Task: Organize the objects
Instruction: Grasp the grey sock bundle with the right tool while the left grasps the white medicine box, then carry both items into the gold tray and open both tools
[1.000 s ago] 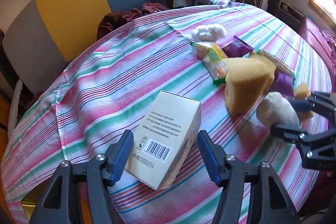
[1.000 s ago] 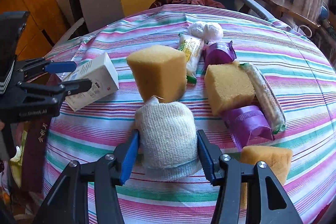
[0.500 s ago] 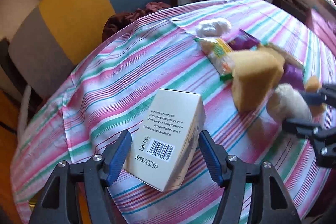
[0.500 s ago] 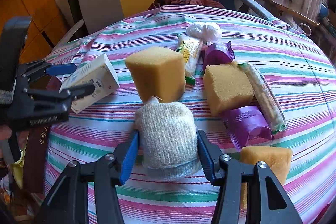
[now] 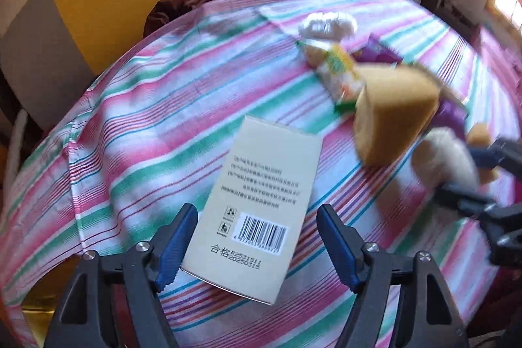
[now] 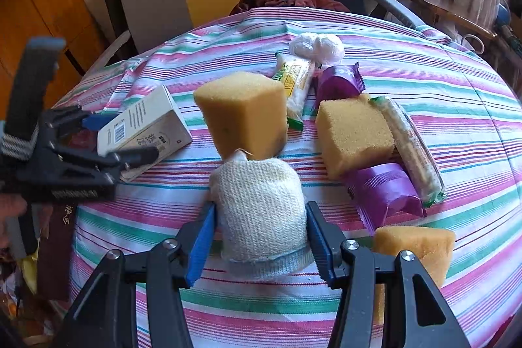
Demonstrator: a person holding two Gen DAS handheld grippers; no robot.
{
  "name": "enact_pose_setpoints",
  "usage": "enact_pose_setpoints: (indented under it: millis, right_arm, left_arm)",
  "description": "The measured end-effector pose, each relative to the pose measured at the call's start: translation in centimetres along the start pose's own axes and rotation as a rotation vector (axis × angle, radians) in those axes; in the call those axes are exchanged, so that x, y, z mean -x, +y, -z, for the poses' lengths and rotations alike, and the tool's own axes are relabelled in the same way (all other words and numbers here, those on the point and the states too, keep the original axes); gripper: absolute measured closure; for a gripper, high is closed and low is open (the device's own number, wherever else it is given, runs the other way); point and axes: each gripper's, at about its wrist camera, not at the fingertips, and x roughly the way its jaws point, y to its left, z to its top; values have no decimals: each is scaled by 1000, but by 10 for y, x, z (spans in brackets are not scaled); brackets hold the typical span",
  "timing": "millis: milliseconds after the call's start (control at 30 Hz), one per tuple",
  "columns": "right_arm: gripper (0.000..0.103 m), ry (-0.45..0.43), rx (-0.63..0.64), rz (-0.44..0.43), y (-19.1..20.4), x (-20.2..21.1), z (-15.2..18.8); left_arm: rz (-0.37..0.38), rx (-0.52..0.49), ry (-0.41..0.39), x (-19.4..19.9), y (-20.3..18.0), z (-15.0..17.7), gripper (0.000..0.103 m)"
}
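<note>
Release is the step in hand: the left gripper (image 5: pixel 256 247) is spreading its jaws, clear of the cream box (image 5: pixel 257 204) lying flat between them, just left of the tall sponge (image 6: pixel 243 113). The right gripper (image 6: pixel 261 245) pinches the white cloth roll (image 6: pixel 261 211), just in front of that sponge. Next, I judge, the left gripper must back off. No container shows.

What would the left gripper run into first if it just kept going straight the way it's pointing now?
Most likely the cream box. It lies flat on the striped tablecloth between the left gripper's opening jaws, neither pad pressing on it. Going on down that line, the fingers would straddle the box and then meet the cloth.
</note>
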Motion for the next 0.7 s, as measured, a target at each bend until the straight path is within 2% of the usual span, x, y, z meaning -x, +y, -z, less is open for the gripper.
enact_pose_setpoints:
  millis: [33,67,333,500,700]
  right_arm:
    - [48,1,-3,2,0,0,0]
    - [48,2,-5,3,-1,-1,0]
    - [48,-1,-27,-21,-4,1,0]
    - [48,-4,-17,-53,0,2,0]
    - [48,1,19,-25,5,1,3]
  left_arm:
    - [-22,-12,2,-2,-4,2,45]
    - [-20,-17,6,-5,-7,5,52]
    - [11,110,-16,6,-11,29,53]
    - [92,190,-29,20,-10,47,53]
    - [143,266,-82,52,-8,76,53]
